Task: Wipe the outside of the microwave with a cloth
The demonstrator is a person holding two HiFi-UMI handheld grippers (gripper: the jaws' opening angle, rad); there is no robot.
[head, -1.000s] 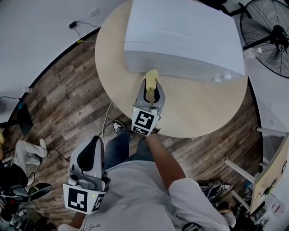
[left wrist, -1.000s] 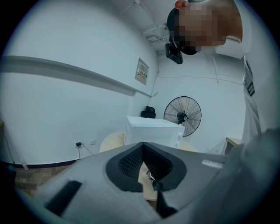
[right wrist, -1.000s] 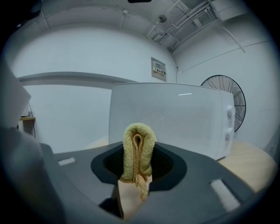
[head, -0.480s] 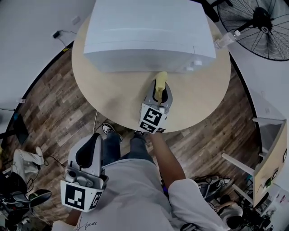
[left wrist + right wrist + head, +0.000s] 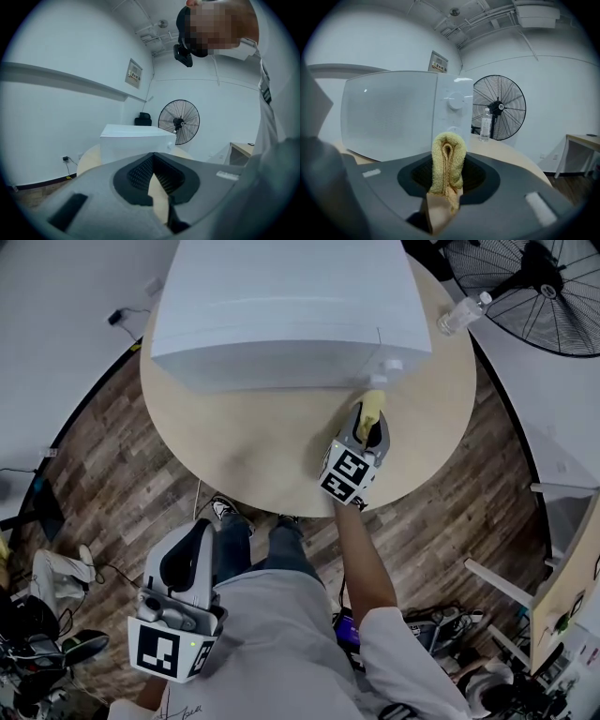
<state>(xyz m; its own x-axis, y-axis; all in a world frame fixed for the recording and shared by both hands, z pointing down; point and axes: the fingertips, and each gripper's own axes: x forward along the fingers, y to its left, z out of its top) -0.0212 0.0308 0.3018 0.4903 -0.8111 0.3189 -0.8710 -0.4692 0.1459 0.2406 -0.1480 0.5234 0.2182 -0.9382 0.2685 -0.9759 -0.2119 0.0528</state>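
Slid rightward along microwave (image 5: 291, 306) front since 1 s ago w/ right gripper (image 5: 371, 424); now near front-right corner by knobs (image 5: 392, 364), jaws clamped on folded yellow cloth (image 5: 372, 403). Tabletop (image 5: 244, 451) edge close behind. Left gripper (image 5: 190, 538) low by torso, jaws together, empty.

The microwave (image 5: 281, 306) runs off the head view's top edge, and the fan (image 5: 539, 277) off its corner.

Head view looks steeply down; both gripper views (right nearer) face the microwave (image 5: 291, 306).
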